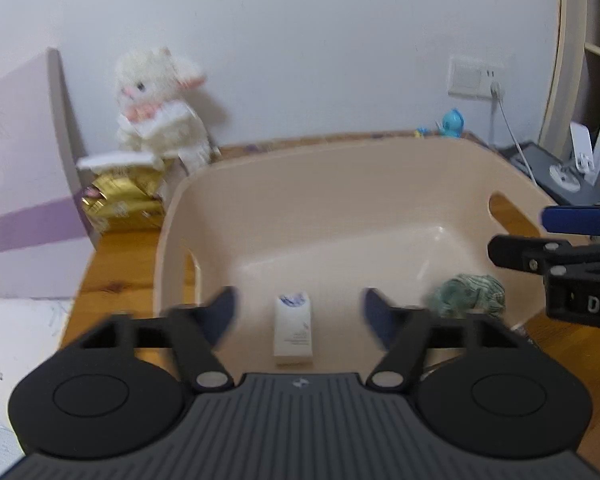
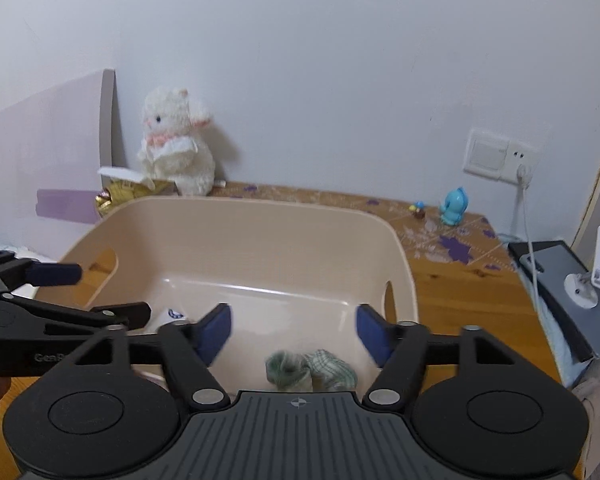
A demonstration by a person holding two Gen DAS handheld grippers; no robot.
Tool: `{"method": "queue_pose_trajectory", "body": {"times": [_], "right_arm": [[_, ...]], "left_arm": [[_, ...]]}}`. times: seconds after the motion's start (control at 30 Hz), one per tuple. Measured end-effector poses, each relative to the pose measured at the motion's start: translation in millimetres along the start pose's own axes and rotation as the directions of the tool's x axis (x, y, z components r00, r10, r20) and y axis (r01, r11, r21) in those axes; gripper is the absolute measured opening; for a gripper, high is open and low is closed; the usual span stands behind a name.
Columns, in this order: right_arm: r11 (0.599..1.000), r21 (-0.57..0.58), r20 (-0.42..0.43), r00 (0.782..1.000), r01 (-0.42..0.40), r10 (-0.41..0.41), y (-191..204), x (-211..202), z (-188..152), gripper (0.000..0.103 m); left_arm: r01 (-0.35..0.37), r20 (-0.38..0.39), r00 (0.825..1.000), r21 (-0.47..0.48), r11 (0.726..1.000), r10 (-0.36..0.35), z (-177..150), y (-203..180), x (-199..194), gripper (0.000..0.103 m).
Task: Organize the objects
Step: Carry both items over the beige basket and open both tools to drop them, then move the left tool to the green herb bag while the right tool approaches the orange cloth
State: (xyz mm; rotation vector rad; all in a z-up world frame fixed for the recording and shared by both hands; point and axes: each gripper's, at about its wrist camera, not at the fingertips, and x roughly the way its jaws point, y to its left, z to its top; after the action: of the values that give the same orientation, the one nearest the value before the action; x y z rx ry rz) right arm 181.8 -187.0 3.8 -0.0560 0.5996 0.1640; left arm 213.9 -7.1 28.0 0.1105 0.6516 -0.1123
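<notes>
Left tongs [image 1: 298, 312]: spread wide, nothing between the blue pads. They hang over the near rim of the beige plastic basket with cut-out handles [image 1: 340, 156], aimed down into it. Directly between the pads, at 6 o'clock on the basket floor, lies a small white carton with blue print [image 1: 293, 330], flat, long axis pointing away from me. I judge it sits where it was dropped, close to the near wall.

Right tongs [image 2: 294, 334]: also wide open, empty. Below them, at 6 o'clock on the basket floor, sits a bundled green-and-white checked cloth [image 2: 311, 370], loose and crumpled, against the near wall. From the left view the same bundle is at 4 o'clock of the carton, apart from it.

Both tongs point into the basket side by side, which suits working one container from the near edge; each shows in the other's view at the margin.

Outward: the basket stands on a wooden table [image 2: 460, 292]. At 11 o'clock behind it, a white plush lamb with a pink collar [image 2: 176, 140] leans against the wall, over a crinkled gold foil packet [image 1: 124, 200]. At 2 o'clock, a small blue toy figure [image 2: 454, 206] stands well apart near the wall socket.

My read: two items are binned; the gold packet and toys may be the remaining candidates.
</notes>
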Motion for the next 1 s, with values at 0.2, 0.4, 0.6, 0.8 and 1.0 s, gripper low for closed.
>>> {"method": "queue_pose_trajectory", "body": {"times": [0.2,0.4,0.6,0.8,1.0], "right_arm": [[1.000,-0.005,0.013,1.000,0.016,-0.016,2,-31,-2,0.103],[1.000,-0.008,-0.019,0.999,0.031,-0.031,7,-47,-13,0.103],[0.999,-0.012,-0.065,0.997,0.037,-0.037,9,-52,-31,0.103],[0.999,-0.025,-0.143,0.988,0.048,-0.051,9,-42,-54,0.103],[0.998,-0.039,-0.245,0.968,0.051,-0.059,8,-18,-80,0.103]], "left_arm": [[0.013,0.073,0.997,-0.032,0.999,-0.011,-1,8,-36,0.091],[-0.020,0.093,0.995,-0.051,0.998,0.025,-13,16,-65,0.095],[-0.050,0.079,0.996,-0.027,0.998,0.052,-33,25,-81,0.096],[-0.055,0.005,0.998,-0.017,0.998,0.055,-56,35,-74,0.096],[-0.059,-0.073,0.996,-0.002,0.998,0.058,-76,41,-53,0.096]]}}
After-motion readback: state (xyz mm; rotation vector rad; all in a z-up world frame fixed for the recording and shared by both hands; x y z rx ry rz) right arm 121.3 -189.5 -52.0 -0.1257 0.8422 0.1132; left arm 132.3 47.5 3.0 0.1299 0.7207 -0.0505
